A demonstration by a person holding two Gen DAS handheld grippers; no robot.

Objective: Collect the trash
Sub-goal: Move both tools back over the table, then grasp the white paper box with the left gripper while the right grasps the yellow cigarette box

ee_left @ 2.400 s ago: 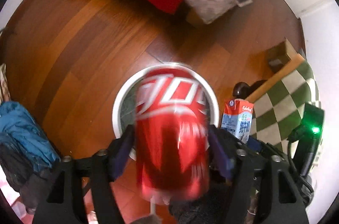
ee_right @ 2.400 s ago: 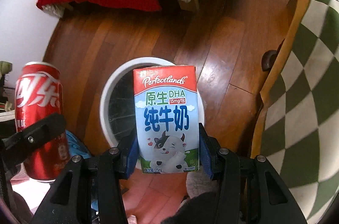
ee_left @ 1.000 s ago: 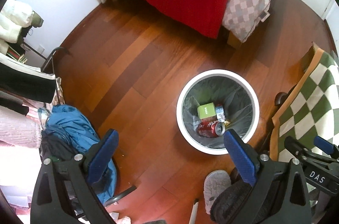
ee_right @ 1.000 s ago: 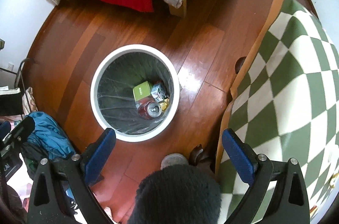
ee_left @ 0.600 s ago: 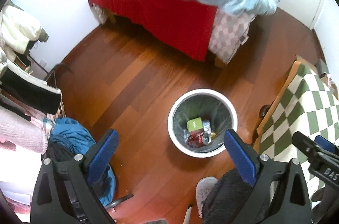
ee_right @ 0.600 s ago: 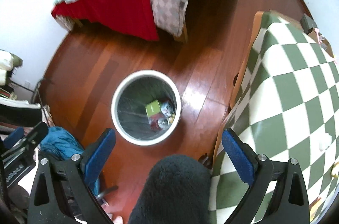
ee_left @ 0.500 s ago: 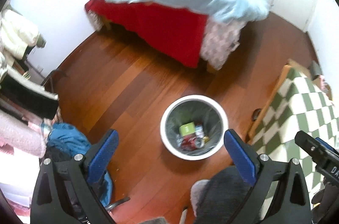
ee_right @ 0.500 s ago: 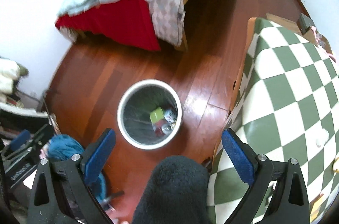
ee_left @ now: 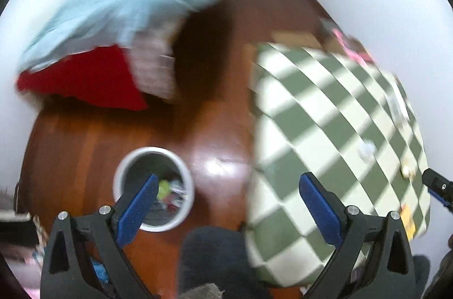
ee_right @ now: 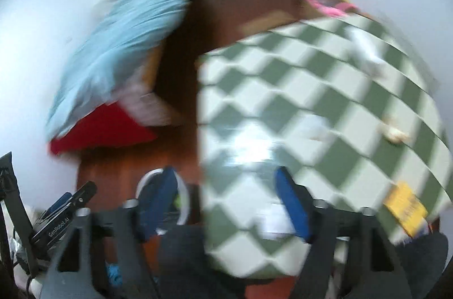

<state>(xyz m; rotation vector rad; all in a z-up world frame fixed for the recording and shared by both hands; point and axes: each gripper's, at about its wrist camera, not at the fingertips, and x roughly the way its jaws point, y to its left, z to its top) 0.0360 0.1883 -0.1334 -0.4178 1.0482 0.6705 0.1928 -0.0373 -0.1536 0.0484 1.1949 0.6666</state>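
Now, in the left wrist view, the left gripper (ee_left: 226, 202) is hanging with jaws apart and empty, the bin (ee_left: 154, 188) behind its left jaw. In the right wrist view, the right gripper (ee_right: 226, 202) is closing its empty jaws; scraps (ee_right: 395, 133) are lying ahead on the checked surface (ee_right: 283, 78), probably the next pickup.

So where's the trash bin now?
The bin is on the wood floor, lower left in the left wrist view, left of the checkered table.

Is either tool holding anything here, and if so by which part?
Nothing is held. The left tool stands wide open and empty; the right tool is closing with nothing between its jaws.
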